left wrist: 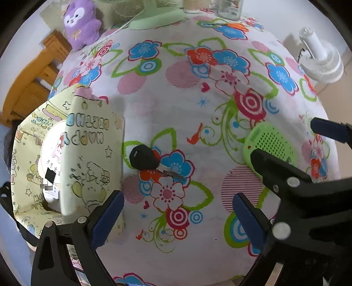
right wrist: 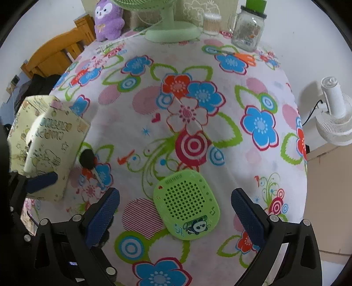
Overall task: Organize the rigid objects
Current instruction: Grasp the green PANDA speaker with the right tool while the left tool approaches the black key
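At the table's left edge we see the yellow gift bag point(left wrist: 92, 151), printed with cartoon figures and lettering, standing open with a white item point(left wrist: 51, 158) tucked inside it. Our left gripper point(left wrist: 178, 217) hangs over the near part of the flowered tablecloth point(left wrist: 154, 105), its blue-padded jaws spread wide and holding nothing; its left finger point(left wrist: 107, 217) sits just beside the bag's near wall, though we cannot tell whether they touch. Just right of the bag the black-headed key point(left wrist: 151, 161) lies flat on the cloth, blade pointing toward the right, apart from both jaws.

Further right, toward the near right part of the table, the green perforated case point(right wrist: 187, 206) with a panda picture lies flat. Our right gripper point(right wrist: 176, 211) hovers above it, jaws wide open with the case between them and neither pad on it.

Along the far edge we see a purple plush toy point(right wrist: 109, 19) at the left corner, then the base of a green fan point(right wrist: 173, 32), a tub of cotton swabs point(right wrist: 211, 24) and a glass jar point(right wrist: 248, 30). Off the right edge stands a white fan point(right wrist: 334, 114).
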Demonstrator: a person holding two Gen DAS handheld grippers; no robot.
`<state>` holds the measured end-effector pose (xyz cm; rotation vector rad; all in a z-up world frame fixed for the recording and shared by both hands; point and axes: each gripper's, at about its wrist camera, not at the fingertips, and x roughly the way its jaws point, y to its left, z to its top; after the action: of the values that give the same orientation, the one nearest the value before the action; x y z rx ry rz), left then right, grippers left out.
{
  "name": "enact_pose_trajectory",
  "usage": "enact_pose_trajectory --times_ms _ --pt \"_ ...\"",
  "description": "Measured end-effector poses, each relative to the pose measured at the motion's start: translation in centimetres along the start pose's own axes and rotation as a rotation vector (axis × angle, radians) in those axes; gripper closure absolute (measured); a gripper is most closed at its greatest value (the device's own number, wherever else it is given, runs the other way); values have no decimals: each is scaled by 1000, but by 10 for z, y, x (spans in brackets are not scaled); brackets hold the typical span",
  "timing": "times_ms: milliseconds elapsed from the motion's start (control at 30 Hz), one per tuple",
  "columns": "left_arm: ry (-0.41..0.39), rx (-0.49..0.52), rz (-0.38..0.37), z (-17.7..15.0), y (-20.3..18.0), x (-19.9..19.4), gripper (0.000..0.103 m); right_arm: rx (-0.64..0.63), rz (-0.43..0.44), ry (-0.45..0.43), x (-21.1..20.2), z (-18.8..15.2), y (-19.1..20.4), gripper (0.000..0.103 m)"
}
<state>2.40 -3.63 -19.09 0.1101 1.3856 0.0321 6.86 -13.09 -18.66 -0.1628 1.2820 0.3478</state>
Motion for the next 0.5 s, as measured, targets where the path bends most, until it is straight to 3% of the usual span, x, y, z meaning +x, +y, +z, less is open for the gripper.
enact_pose_trajectory --times_ms 367,500 --pt "-35 -29 92 -4 -9 7 2 -5 -6 48 28 -8 -14 1" --pt "-28 -116 43 -5 -10 9 2 -9 0 50 32 -7 -22 1"
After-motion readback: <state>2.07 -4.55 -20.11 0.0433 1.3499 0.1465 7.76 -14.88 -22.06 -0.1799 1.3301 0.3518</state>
